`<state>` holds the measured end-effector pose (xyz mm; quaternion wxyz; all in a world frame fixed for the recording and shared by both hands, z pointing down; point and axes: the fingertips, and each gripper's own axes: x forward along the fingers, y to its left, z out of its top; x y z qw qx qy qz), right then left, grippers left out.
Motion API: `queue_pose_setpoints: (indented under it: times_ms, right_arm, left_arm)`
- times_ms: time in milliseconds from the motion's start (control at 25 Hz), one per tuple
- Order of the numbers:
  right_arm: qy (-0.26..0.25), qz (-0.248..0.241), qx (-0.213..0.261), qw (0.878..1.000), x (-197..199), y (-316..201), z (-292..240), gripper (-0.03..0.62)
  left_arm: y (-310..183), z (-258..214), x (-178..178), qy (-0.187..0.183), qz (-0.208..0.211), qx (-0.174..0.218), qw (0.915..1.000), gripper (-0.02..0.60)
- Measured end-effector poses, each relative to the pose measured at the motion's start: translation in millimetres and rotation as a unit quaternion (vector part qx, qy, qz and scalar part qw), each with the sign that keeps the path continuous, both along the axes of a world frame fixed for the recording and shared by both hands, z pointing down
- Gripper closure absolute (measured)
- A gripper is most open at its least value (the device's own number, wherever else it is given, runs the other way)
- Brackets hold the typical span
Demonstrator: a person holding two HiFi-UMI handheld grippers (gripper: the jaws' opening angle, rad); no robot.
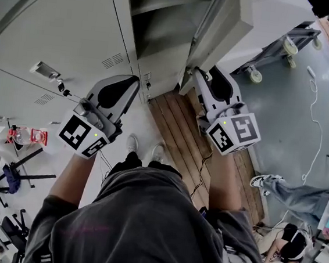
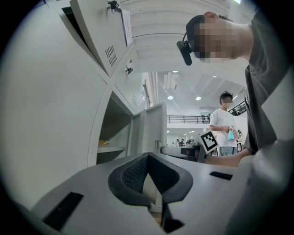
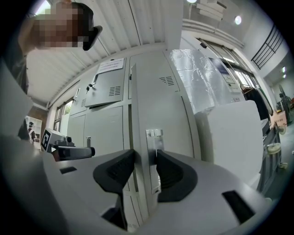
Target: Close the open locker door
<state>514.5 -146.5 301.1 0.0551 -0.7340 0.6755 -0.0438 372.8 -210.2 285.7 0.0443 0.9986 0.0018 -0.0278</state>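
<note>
The open grey locker door [image 1: 225,23] swings out from the locker bank [image 1: 63,35], showing the compartment and its shelf [image 1: 166,5]. My right gripper [image 1: 197,73] reaches level to the door's free edge. In the right gripper view the right gripper [image 3: 144,153] stands open astride that edge [image 3: 138,114], with the latch plate [image 3: 154,137] beside the right pad. My left gripper [image 1: 136,81] hovers to the left in front of the lockers, apart from the door. In the left gripper view the left gripper [image 2: 148,157] has its pads meeting at the tips, with nothing held, and the open compartment [image 2: 112,133] lies ahead.
A wooden pallet floor [image 1: 179,129] lies below the door. A wheeled trolley [image 1: 278,49] and a white cable [image 1: 317,126] are at the right. A person's legs [image 1: 287,190] show at lower right. Another person [image 2: 223,124] stands beyond. A plastic-wrapped cabinet [image 3: 202,78] adjoins the door.
</note>
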Motion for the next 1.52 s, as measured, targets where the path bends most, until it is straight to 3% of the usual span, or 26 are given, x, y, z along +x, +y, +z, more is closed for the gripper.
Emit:
queue_pose_setpoints:
  times_ms: [720,1520]
  right_arm:
    - [-0.009,-0.057,-0.003,0.998,-41.6,-96.8,10.6,0.447]
    - [-0.009,-0.104,-0.009,0.995,-49.0,-160.9,25.1,0.457]
  left_arm:
    - [-76.2,14.9,-53.5,0.000,-0.058,-0.012,0.9982,0.566]
    - [-112.4,21.8,-70.4,-0.005,-0.106,-0.012,0.9942,0.566]
